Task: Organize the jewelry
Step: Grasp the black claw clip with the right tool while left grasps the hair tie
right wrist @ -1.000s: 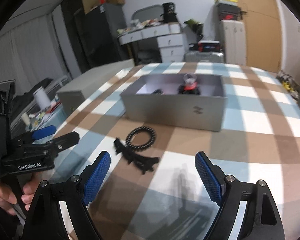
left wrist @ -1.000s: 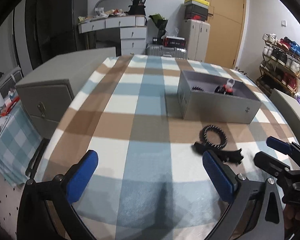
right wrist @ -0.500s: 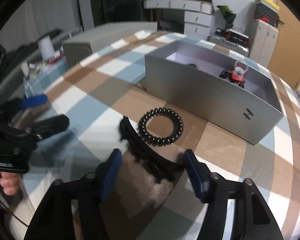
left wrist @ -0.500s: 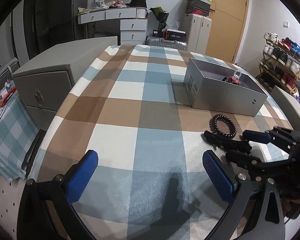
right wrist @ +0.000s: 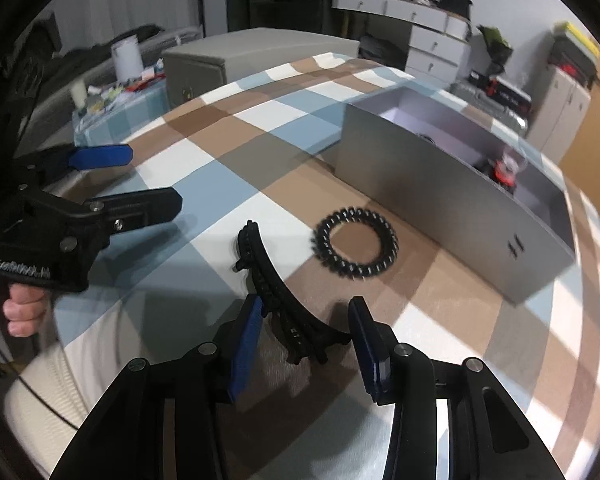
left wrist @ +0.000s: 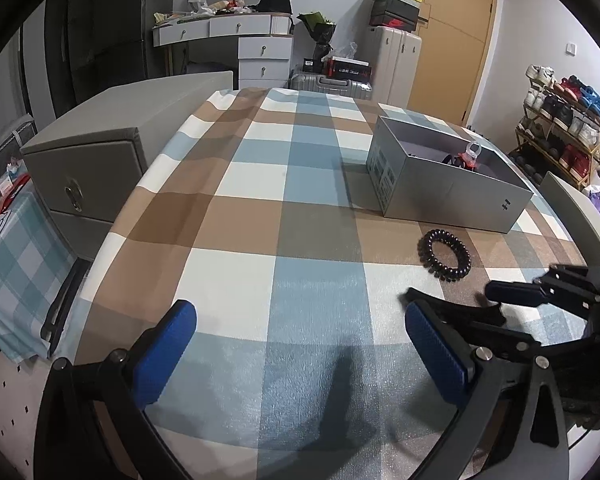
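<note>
Lettering on my left hand-held gripper (right wrist: pixel 140 180) was too blurred to read; its jaws stood wide, empty. My right hand-held gripper (right wrist: pixel 304 336) was closing around the black hair clip (right wrist: pixel 272 280) on the desk (right wrist: pixel 220 152), pads not yet pressing. Coil hair tie (right wrist: pixel 356 242) lay beside the grey box (right wrist: pixel 440 192).

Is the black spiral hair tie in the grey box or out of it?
Out. The spiral hair tie lies flat on the checked tablecloth beside the open grey box, near its front wall.
</note>
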Available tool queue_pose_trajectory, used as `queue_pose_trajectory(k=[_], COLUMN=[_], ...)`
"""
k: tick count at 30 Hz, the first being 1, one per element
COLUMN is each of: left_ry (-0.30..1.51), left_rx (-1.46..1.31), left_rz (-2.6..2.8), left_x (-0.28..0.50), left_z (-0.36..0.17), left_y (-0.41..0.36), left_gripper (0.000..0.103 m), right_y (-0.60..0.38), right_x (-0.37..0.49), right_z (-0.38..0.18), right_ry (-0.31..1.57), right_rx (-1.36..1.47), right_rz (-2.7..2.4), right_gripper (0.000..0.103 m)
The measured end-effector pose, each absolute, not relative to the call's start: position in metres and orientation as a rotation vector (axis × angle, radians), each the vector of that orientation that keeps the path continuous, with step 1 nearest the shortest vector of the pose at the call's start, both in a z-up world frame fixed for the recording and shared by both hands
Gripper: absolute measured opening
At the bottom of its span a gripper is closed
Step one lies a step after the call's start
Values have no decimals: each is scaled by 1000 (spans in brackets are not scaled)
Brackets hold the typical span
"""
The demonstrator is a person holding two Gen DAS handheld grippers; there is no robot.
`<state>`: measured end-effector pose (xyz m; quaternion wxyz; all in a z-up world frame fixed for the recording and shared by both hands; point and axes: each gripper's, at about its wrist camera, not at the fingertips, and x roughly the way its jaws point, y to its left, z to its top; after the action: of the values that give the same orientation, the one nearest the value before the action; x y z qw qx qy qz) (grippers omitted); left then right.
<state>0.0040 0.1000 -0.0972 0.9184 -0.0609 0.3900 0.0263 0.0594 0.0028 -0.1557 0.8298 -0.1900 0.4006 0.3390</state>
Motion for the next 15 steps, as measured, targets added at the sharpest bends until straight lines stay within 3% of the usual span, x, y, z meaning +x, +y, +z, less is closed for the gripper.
queue_pose_trajectory(k=[15], left_ry=[887], left_rx=[-51], left_rz=[-148], left_x=[57], left_z=[-93], left_y=[50], left_gripper=[102], right_y=[-109], right_x=[55], right_z=[-139], right_ry=[772], right_rx=[0], right_rz=[499], right_gripper=[43])
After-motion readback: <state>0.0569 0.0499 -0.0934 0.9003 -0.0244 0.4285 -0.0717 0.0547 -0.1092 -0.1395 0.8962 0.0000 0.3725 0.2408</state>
